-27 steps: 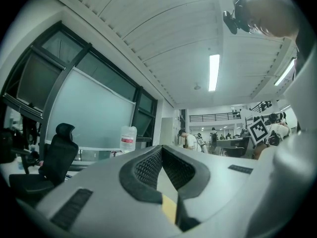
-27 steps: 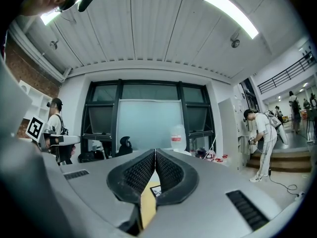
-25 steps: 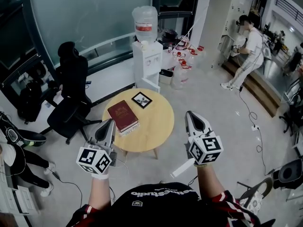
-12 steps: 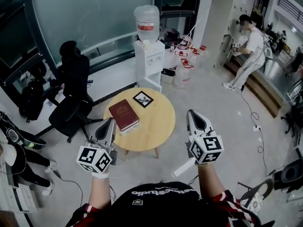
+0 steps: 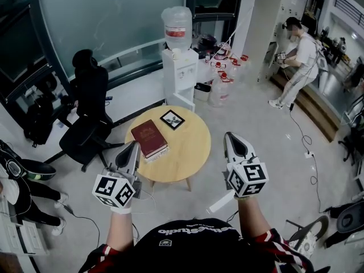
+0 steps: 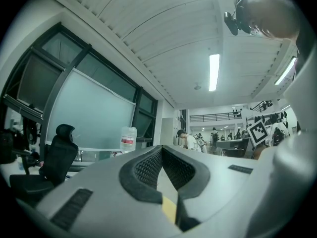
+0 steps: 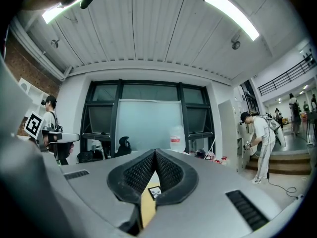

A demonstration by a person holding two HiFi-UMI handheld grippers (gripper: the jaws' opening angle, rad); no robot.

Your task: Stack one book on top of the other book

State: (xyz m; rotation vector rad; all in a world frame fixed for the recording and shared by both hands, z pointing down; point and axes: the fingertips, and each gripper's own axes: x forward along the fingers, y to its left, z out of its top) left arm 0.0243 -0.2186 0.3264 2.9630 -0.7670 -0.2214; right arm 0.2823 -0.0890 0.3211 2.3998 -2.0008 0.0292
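Left gripper [image 5: 134, 147] — jaws pressed together tip to tip, nothing between them, held in air at near-left side of round light-wood table [image 5: 192, 152]. Right gripper [image 5: 230, 136] — jaws likewise closed, empty, at table's near-right side. Dark red hardcover book [image 5: 149, 137] lies flat on table's left half, atop paler book [image 5: 156, 154] whose edge peeks out on near side. Black-framed square card [image 5: 172, 119] lies beyond books, apart.
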